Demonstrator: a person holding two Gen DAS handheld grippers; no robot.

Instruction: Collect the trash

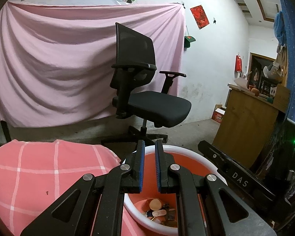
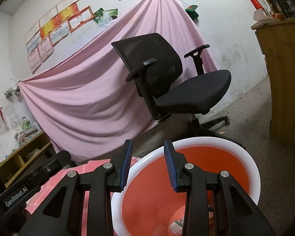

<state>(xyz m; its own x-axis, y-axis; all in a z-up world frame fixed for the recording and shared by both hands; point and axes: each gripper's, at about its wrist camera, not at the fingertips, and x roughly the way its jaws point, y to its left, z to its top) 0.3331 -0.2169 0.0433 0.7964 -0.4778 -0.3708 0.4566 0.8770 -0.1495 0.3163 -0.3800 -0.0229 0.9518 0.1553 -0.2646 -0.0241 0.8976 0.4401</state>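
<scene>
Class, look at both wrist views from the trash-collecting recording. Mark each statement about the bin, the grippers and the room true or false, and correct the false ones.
1. The bin is orange inside with a white rim. True.
2. The bin is empty. False: bits of trash lie at its bottom.
3. The right gripper holds a piece of trash. False: nothing is between its blue pads.
4. A black office chair stands before a pink sheet. True.
5. The left gripper stands wide open. False: its pads are nearly together, with nothing between them.
</scene>
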